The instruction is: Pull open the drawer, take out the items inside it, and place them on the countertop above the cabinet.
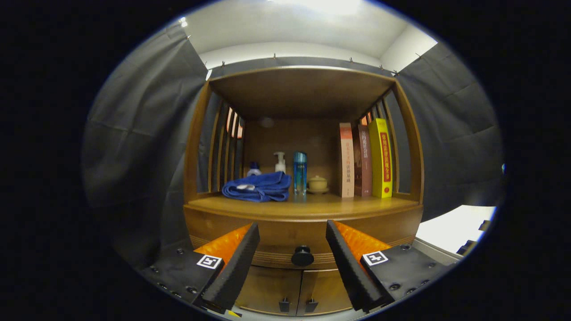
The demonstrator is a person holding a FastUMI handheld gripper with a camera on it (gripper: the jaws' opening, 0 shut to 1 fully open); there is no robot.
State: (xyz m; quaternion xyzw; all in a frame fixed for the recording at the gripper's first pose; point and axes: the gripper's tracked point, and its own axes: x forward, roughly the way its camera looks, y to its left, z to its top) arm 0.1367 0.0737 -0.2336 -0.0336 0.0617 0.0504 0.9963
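Gripper low in frame, our jaws spread wide and empty, closed drawer at lower centre with its black knob between the fingers just ahead, countertop above holding blue cloth, bottles, books.

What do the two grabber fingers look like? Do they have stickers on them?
The gripper has two black fingers shaped like long wedges with ridged inner faces. Their outer sides are bright orange and bumpy. Each sits on a black block with small screws and a square black-and-white marker.
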